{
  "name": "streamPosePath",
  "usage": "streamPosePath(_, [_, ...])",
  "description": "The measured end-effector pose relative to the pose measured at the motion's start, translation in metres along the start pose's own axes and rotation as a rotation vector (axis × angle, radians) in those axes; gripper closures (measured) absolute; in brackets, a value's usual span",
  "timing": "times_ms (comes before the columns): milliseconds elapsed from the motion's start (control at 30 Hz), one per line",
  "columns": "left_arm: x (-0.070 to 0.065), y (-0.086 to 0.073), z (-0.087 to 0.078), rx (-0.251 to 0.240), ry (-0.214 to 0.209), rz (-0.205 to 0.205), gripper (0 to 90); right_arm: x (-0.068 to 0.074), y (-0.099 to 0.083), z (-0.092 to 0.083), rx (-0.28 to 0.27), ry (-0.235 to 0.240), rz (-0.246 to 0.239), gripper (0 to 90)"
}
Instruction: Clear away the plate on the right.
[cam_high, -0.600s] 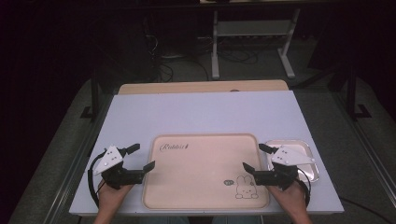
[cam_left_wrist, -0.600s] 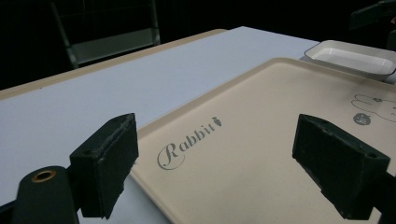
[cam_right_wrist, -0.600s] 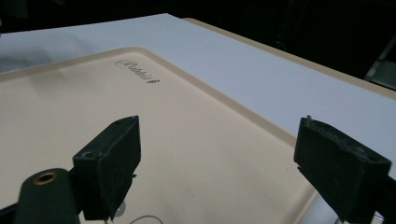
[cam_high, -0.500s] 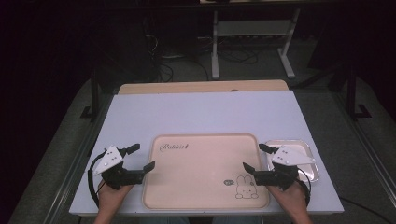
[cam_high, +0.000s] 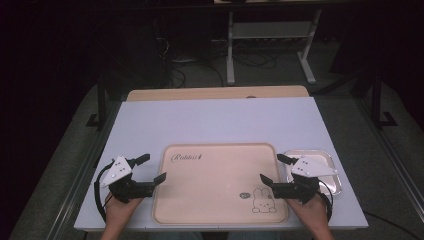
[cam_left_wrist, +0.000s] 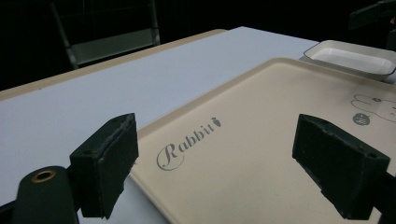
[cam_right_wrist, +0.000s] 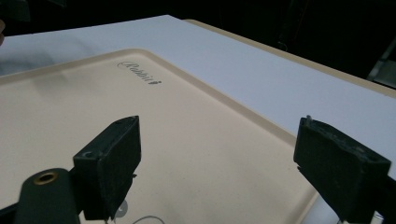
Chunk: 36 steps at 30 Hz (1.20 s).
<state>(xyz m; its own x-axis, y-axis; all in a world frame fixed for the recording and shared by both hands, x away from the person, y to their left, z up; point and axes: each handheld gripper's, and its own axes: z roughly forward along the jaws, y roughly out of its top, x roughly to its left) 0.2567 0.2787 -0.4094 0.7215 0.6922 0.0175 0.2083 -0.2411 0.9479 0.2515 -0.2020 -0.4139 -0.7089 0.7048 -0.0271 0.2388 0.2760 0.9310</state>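
A beige tray (cam_high: 215, 180) with a "Rabbit" script and a small rabbit drawing lies at the front middle of the white table (cam_high: 220, 120). My left gripper (cam_high: 152, 170) rests at the tray's left edge, jaws wide open and pointing right, nothing between them. My right gripper (cam_high: 272, 170) sits at the tray's right edge, jaws wide open and pointing left, empty too. In the left gripper view the tray's corner (cam_left_wrist: 261, 154) lies between the black pads (cam_left_wrist: 109, 163). The right gripper view looks across the tray (cam_right_wrist: 93, 107) with its pads (cam_right_wrist: 112, 163) apart.
A small shiny metal dish (cam_high: 327, 172) stands just right of the tray, partly under my right gripper, and also appears as the dish (cam_left_wrist: 355, 56) in the left gripper view. A wooden board edge (cam_high: 215, 93) runs along the table's far side. Beyond it stands a metal rack (cam_high: 270, 35).
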Motion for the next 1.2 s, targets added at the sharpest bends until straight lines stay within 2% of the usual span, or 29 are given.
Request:
streamPosePath(533, [0.003, 0.0, -0.005, -0.014, 0.008, -0.004, 13.9, -0.004, -0.002, -0.012, -0.007, -0.018, 0.033, 13.9])
streamPosePath(800, [0.003, 0.0, -0.008, -0.02, 0.012, -0.013, 13.9, -0.004, 0.0, -0.017, -0.003, 0.0, 0.043, 14.0])
streamPosePath(967, [0.002, 0.0, -0.007, -0.02, 0.012, -0.015, 13.8, -0.007, 0.003, -0.022, 0.02, 0.005, 0.043, 14.0])
streamPosePath(1200, [0.002, -0.001, -0.008, -0.019, 0.015, -0.018, 13.8, -0.012, 0.005, -0.028, 0.056, 0.036, 0.062, 14.0])
